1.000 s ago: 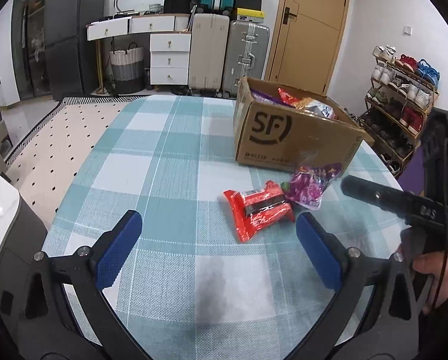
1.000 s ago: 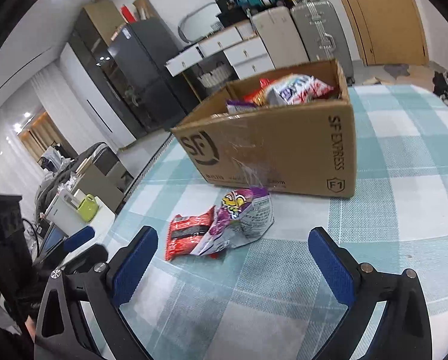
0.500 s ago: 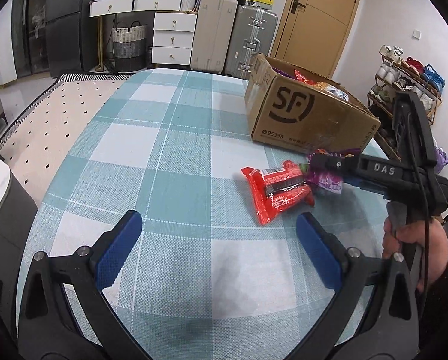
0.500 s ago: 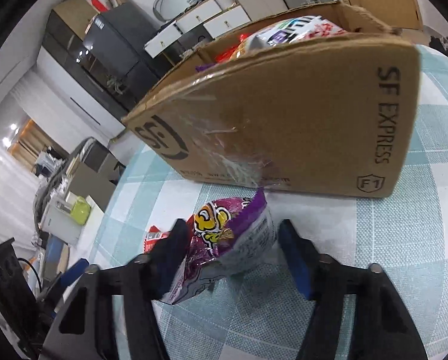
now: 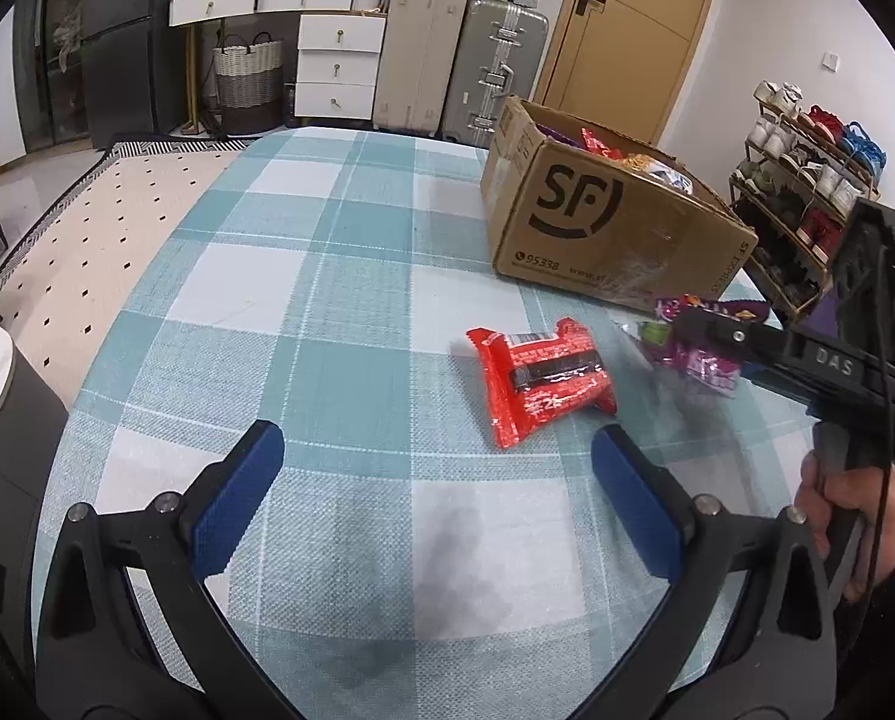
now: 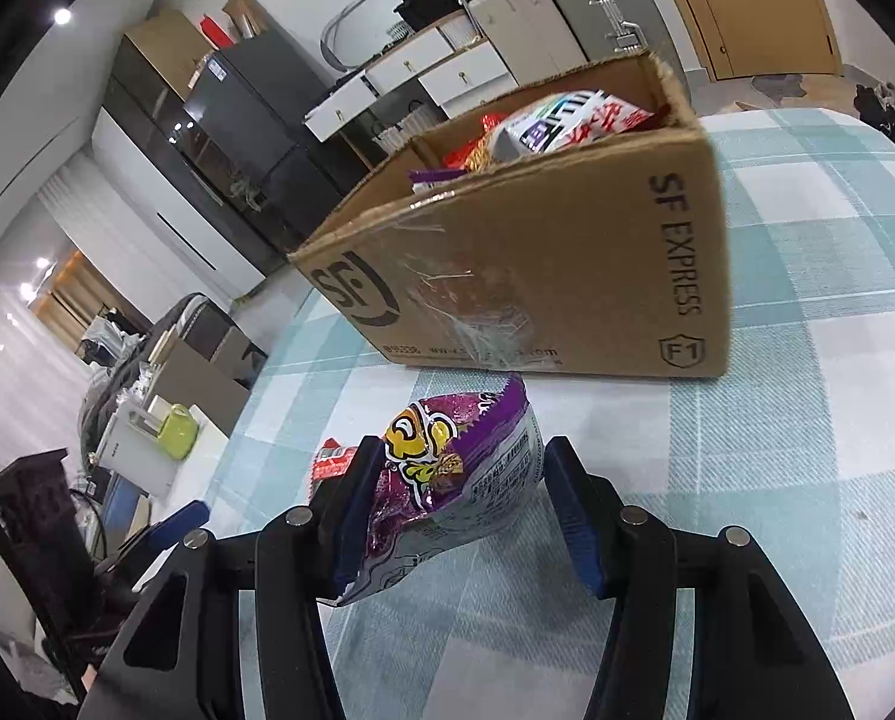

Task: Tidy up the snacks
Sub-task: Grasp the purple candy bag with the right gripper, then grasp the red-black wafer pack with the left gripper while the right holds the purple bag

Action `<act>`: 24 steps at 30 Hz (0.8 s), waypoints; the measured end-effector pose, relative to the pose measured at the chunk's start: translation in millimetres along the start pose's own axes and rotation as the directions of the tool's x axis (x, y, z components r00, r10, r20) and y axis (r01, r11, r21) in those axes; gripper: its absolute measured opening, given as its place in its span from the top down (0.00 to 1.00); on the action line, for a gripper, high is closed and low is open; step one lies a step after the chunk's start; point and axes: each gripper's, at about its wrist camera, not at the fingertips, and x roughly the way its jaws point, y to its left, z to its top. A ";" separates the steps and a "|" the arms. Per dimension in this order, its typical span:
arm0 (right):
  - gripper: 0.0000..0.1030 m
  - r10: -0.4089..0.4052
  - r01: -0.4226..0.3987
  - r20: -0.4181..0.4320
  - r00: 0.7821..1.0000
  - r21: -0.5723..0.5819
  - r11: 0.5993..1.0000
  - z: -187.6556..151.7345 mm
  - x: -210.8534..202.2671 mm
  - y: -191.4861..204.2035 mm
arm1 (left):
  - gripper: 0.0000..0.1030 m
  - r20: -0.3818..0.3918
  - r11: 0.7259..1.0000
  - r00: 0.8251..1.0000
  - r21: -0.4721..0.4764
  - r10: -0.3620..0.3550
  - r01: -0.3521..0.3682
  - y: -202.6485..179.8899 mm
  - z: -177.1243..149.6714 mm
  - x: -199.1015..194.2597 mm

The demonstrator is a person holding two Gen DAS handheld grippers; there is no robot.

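Right gripper (image 6: 456, 501): jaws closed on the purple snack bag (image 6: 456, 474), held just in front of the cardboard box (image 6: 537, 276). Left gripper (image 5: 435, 504): jaws wide apart, holding nothing, above the checked tablecloth (image 5: 327, 276). Red snack packet (image 5: 540, 381) lies flat on the cloth ahead of it.

A woven, matt cloth in teal-and-white checks (image 5: 351, 276) covers the table, its weave coarse and grainy up close. The brown corrugated cardboard box (image 5: 603, 228) is dull and papery, with crinkled glossy clear tape (image 6: 477, 324) across its front. The red snack packet (image 5: 543, 384) is shiny plastic film, creased and catching light; the purple snack bag (image 6: 453, 480) is glossy, crumpled foil-like film. The right gripper (image 6: 456, 504) and the left gripper (image 5: 429, 498) are matt black plastic with ribbed blue rubbery pads (image 5: 237, 504) and small bright metal pins (image 6: 632, 516).
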 end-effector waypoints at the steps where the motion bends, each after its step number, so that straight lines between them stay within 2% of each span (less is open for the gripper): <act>1: 0.47 0.006 -0.006 0.010 1.000 0.008 1.000 -2.4 -6.4 -1.5 | 0.01 -0.004 1.000 1.000 0.001 -0.003 0.003 -2.2 2.1 1.3; 6: 0.47 0.018 -0.017 0.040 0.999 -0.001 1.000 -10.5 -31.6 -10.1 | 0.01 -0.036 0.999 0.998 0.016 -0.042 0.042 -14.2 9.3 17.3; 8: 0.47 0.021 -0.021 0.046 0.999 0.008 1.000 -13.6 -39.6 -14.9 | 0.01 -0.067 0.999 0.997 0.017 -0.028 0.029 -17.6 11.0 29.6; 14: 0.46 0.019 -0.021 0.067 0.998 0.030 0.999 -22.4 -62.9 -29.1 | 0.01 -0.140 0.997 0.988 -0.039 -0.064 0.059 -26.0 15.0 52.6; 20: 0.46 0.010 -0.012 0.061 0.998 0.045 0.999 -35.2 -71.1 -37.7 | 0.01 -0.154 0.997 0.987 -0.072 -0.049 0.038 -36.3 22.1 69.8; 24: 0.46 0.010 -0.012 0.061 0.998 0.030 0.999 -39.7 -75.2 -37.1 | 0.01 -0.175 0.994 0.982 -0.098 -0.069 0.053 -42.7 25.4 80.0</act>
